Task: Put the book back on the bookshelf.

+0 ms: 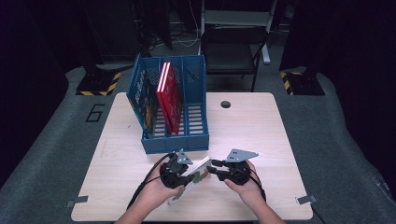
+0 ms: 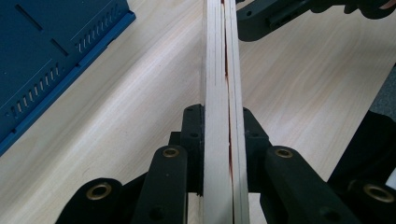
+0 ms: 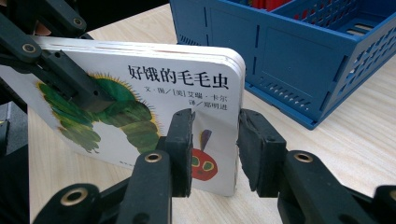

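A white board book [image 1: 201, 164] with a green caterpillar on its cover [image 3: 187, 84] is held up just above the table near the front edge. My left gripper [image 1: 189, 173] is shut on it: in the left gripper view the book [image 2: 222, 70] runs edge-on between the jaws [image 2: 219, 135], and both pads press on its faces. My right gripper [image 1: 215, 166] faces the book's far end. In the right gripper view its jaws [image 3: 215, 149] stand apart in front of the cover's lower corner, pressing on nothing. The left gripper [image 3: 70, 79] clamps the book's other end there.
A blue slotted file rack [image 1: 175, 142] stands just behind the grippers, holding an upright red book [image 1: 169, 95] and a colourful one to its left. The light wooden table [image 1: 252, 130] has a small dark hole near its back edge. A chair stands beyond the table.
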`<state>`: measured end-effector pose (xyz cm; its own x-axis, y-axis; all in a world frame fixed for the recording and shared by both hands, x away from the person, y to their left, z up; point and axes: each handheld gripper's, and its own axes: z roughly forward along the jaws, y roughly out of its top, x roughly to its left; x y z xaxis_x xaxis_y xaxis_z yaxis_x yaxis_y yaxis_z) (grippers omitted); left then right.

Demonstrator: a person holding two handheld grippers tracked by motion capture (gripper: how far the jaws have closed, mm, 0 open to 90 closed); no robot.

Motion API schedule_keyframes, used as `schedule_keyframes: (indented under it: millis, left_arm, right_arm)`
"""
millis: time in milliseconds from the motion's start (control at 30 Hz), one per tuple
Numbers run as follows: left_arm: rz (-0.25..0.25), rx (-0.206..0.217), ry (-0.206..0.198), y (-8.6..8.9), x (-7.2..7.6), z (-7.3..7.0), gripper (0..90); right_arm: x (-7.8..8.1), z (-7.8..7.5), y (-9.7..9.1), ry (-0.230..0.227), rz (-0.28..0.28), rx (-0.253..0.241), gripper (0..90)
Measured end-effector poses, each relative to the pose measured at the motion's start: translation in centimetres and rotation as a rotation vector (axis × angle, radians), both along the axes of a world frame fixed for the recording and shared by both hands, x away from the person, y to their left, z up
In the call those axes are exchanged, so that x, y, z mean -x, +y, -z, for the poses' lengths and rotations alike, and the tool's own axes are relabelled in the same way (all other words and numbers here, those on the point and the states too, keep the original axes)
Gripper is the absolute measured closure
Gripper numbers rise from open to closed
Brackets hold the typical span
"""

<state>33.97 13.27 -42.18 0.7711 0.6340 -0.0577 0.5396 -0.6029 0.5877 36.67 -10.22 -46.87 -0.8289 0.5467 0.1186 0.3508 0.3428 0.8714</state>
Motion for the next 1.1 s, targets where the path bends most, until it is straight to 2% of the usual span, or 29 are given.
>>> schedule_keyframes:
  millis: [100,267,433,467,700,1100]
  left_arm:
    - [-0.006,0.000,0.021,0.1,-0.2,-0.1,76.9]
    - [-0.030,0.028,0.062,0.4,-0.5,-0.1,77.0]
    - [-0.053,0.050,0.067,0.8,-0.9,-0.3,77.0]
    - [-0.057,0.060,0.082,0.9,-1.0,-0.3,77.0]
    - [-0.099,0.103,0.080,1.4,-1.7,-1.1,77.0]
    - [-0.133,0.122,0.072,2.0,-3.5,-2.9,77.0]
  right_arm:
    - [0.0,0.0,0.0,0.002,-0.001,0.001,65.1]
    - [0.1,0.0,0.0,0.005,-0.005,0.002,65.0]
    - [0.1,0.1,0.0,-0.007,-0.015,0.005,64.9]
    - [0.2,0.1,0.0,-0.003,-0.012,0.005,64.8]
    - [0.2,0.1,-0.2,0.001,-0.009,0.005,64.7]
    - [0.3,0.0,-0.7,0.002,-0.002,-0.007,64.7]
